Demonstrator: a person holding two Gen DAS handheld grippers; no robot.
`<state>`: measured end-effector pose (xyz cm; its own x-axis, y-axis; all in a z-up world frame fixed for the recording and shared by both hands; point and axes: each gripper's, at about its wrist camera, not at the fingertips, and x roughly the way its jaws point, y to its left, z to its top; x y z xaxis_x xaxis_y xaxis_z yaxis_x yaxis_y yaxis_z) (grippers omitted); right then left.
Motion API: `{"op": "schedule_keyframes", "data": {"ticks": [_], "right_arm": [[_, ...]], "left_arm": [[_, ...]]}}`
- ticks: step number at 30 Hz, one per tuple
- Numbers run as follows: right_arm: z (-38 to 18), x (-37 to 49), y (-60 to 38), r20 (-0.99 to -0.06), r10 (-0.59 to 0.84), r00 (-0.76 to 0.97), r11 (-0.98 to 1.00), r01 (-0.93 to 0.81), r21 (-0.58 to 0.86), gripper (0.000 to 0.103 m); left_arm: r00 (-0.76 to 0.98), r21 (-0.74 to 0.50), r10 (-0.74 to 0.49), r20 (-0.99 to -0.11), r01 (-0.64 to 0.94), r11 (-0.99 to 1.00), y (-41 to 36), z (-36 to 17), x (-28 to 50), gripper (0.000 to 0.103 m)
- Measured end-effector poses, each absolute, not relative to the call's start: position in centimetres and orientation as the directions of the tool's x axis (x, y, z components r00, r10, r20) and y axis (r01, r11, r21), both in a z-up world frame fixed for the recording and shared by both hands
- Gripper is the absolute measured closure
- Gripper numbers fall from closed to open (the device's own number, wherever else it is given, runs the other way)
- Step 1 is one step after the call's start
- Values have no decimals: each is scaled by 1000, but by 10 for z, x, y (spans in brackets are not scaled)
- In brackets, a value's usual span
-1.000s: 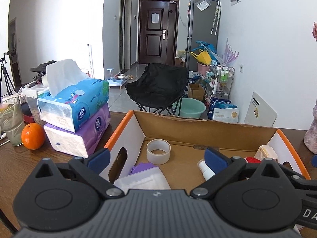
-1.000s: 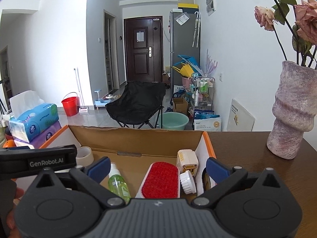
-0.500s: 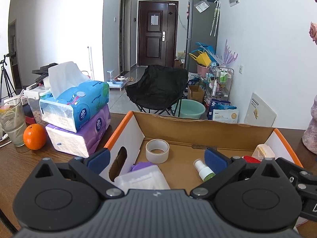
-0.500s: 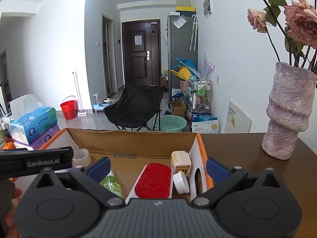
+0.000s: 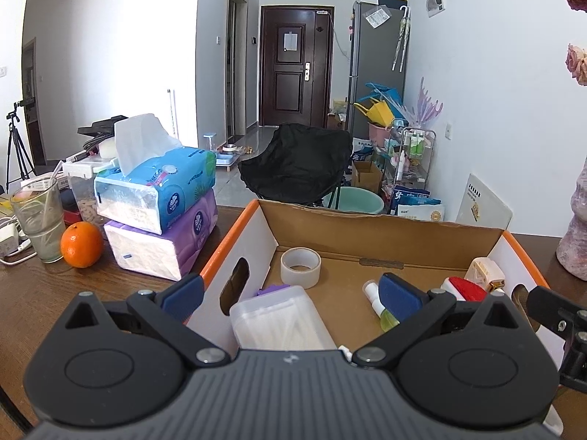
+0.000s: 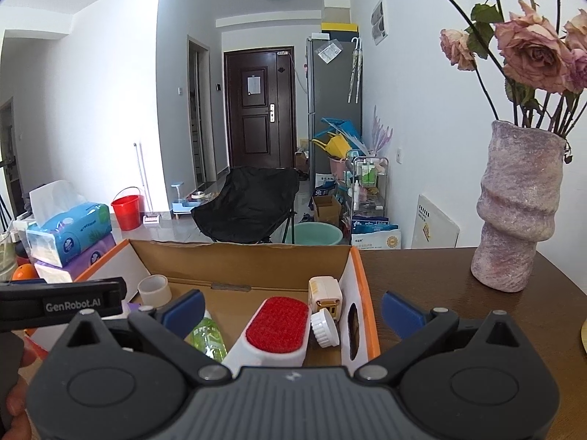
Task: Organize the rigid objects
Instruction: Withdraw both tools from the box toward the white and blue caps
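An open cardboard box (image 5: 385, 227) with orange edges stands on the brown table. It holds a tape roll (image 5: 300, 262), a clear plastic container (image 5: 280, 321), a green spray bottle (image 5: 379, 308), a red lint brush (image 6: 276, 324), a white-gold plug adapter (image 6: 324, 293) and a white round cap (image 6: 324, 328). My left gripper (image 5: 290, 293) is open and empty above the box's near left corner. My right gripper (image 6: 290, 310) is open and empty above the box's right side.
Two stacked tissue packs (image 5: 161, 216), an orange (image 5: 81, 244) and a glass (image 5: 38, 220) stand left of the box. A pink vase (image 6: 519, 205) with dried roses stands on the table at the right. A black chair (image 6: 249, 205) is beyond the table.
Both grippers have risen and drawn back a little, so more of the box's inside shows. Both stay open and empty. The objects in the box have not moved.
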<state>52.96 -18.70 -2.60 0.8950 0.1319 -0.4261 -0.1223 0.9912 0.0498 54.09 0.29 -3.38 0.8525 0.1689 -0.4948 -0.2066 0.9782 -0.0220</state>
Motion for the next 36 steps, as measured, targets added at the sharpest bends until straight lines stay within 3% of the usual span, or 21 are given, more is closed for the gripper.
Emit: {"op": "schedule_keyframes", "data": {"ticks": [36], "right_arm": [[-22, 416, -207, -395, 113, 912, 993, -111, 30, 0]], "left_arm": [[839, -53, 162, -519, -221, 974, -2, -35, 433, 0]]}}
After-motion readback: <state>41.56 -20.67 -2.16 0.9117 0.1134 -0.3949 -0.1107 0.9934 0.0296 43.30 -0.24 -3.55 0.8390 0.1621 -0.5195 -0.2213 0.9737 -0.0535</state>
